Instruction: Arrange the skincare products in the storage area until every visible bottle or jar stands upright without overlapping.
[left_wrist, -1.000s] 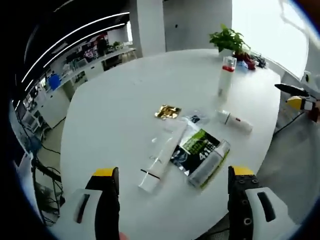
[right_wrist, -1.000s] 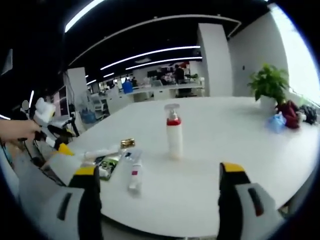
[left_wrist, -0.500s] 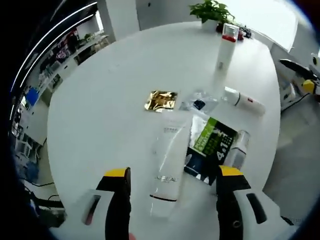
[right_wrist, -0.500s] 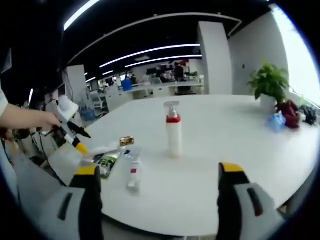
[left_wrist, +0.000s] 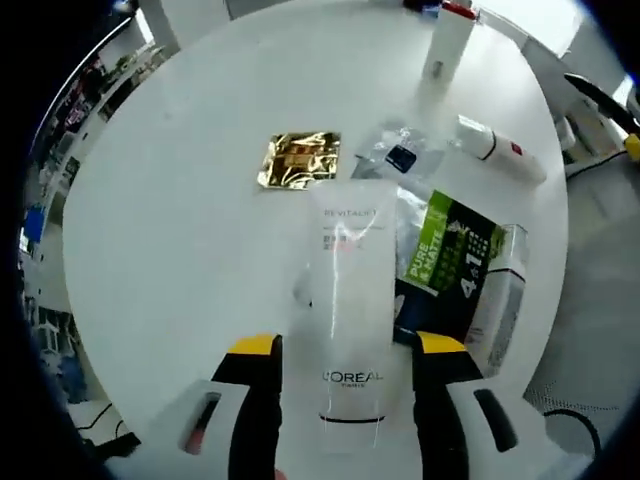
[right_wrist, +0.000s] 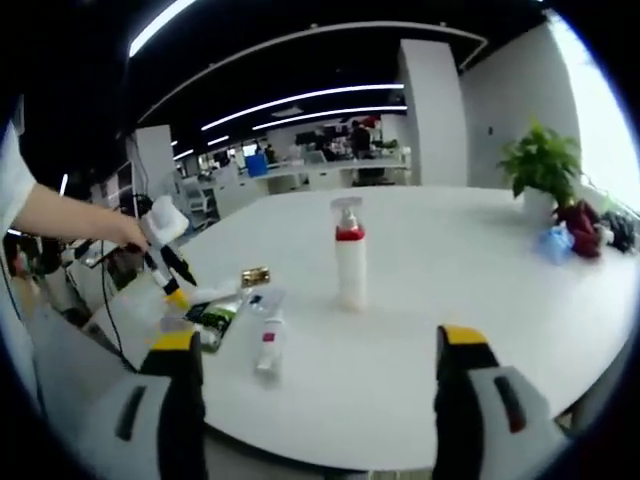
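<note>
A white L'Oreal tube (left_wrist: 350, 300) lies flat on the round white table (left_wrist: 170, 210), its cap end between the jaws of my left gripper (left_wrist: 347, 348), which is open and straddles it without touching. A green-and-black "4in1" bottle (left_wrist: 462, 262) lies to the tube's right. Beyond are a gold sachet (left_wrist: 298, 160), a clear sachet (left_wrist: 400, 155) and a small white tube with red print (left_wrist: 498, 150), all lying flat. The red-collared pump bottle (right_wrist: 349, 255) stands upright. My right gripper (right_wrist: 317, 342) hangs open near the table edge, holding nothing.
In the right gripper view a person's hand holds the left gripper (right_wrist: 165, 250) low over the items at the table's left. A potted plant (right_wrist: 540, 165) and some clutter sit at the far right of the table (right_wrist: 480, 270). Office desks lie beyond.
The left gripper has come down and forward over the L'Oreal tube, and its jaws have narrowed around it. The right gripper has held still.
</note>
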